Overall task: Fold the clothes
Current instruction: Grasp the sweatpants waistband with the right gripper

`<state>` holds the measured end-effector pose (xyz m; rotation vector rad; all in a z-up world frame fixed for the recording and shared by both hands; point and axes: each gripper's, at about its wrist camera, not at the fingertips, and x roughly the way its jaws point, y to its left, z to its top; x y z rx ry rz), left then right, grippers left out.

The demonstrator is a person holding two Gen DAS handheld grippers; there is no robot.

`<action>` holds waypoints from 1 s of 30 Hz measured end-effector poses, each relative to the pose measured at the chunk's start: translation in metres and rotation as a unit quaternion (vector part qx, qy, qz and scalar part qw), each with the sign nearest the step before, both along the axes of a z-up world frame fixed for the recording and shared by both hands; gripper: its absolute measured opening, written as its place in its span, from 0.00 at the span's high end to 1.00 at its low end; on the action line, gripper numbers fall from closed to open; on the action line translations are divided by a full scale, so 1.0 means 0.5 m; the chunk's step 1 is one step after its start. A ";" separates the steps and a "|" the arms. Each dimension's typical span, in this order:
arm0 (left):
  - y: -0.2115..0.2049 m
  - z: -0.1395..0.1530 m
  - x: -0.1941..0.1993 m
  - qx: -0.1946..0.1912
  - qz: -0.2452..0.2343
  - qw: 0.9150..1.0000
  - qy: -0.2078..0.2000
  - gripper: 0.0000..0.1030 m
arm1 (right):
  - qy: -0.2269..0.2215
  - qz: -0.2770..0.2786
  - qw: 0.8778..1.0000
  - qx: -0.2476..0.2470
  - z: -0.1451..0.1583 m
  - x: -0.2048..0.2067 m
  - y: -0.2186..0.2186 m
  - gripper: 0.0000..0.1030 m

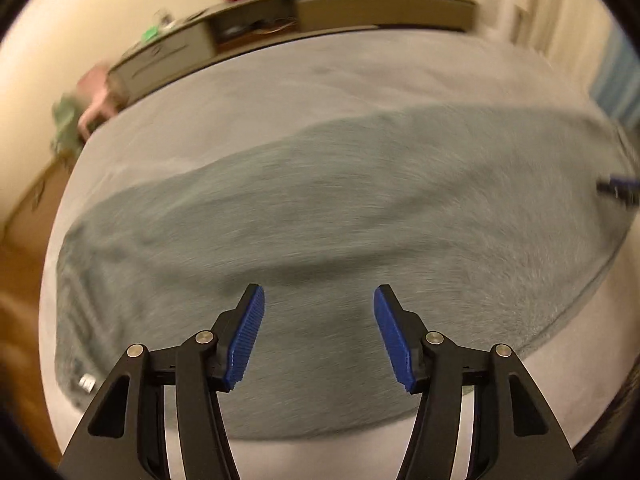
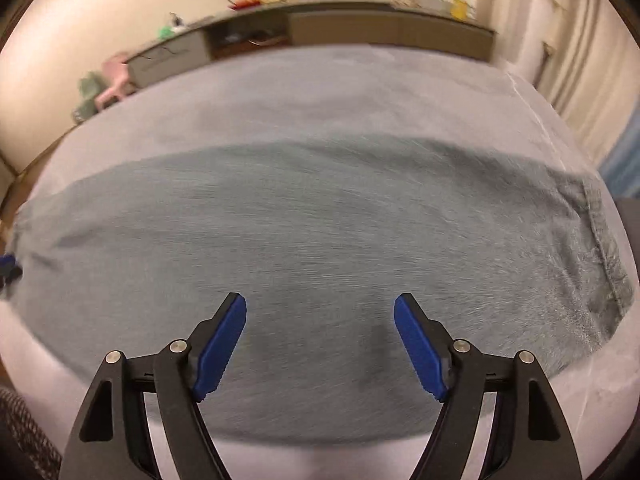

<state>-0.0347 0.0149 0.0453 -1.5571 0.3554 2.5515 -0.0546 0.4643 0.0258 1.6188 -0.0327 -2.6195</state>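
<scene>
Both our left gripper [image 1: 319, 334] and right gripper [image 2: 320, 346] hang with fingers apart over the jeans [image 2: 320, 240]; blurred, perhaps denim, so uneven pinches could skew the fold.

A grey-green, denim-like garment [image 2: 320, 232] lies spread flat and long across the pale grey bed [image 2: 320, 80], directly beyond and beneath the fingers [image 2: 416, 344]. Its stitched hem end [image 2: 604, 240] lies to their right.

Black angular linkage arms with silver pivot pins, ribbed blue pads [image 1: 245, 336] on both left gripper [image 1: 319, 334] and right gripper [image 2: 320, 346].
</scene>
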 end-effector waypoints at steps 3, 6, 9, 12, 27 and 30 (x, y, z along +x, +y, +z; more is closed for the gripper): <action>0.084 -0.020 0.023 -0.026 -0.050 0.998 -0.015 0.41 | -0.007 -0.003 1.000 0.012 0.002 -0.017 0.054 0.25; 0.133 -0.031 0.035 -0.066 -0.085 0.994 -0.019 0.41 | 0.044 -0.044 0.998 0.024 0.047 -0.050 0.143 0.26; 0.151 -0.032 0.034 -0.088 -0.104 0.990 -0.024 0.41 | 0.028 -0.086 0.996 0.017 0.027 -0.104 0.226 0.60; 0.151 -0.023 0.022 -0.086 -0.103 0.991 -0.030 0.41 | 0.027 -0.101 0.995 0.005 0.015 -0.153 0.259 0.63; 0.213 0.035 0.014 -0.060 -0.114 0.992 0.011 0.41 | 0.115 -0.167 0.974 -0.104 0.075 -0.063 0.451 0.41; 0.225 0.074 0.032 0.005 -0.086 0.996 0.008 0.41 | 0.118 -0.179 0.972 -0.094 0.070 -0.022 0.474 0.22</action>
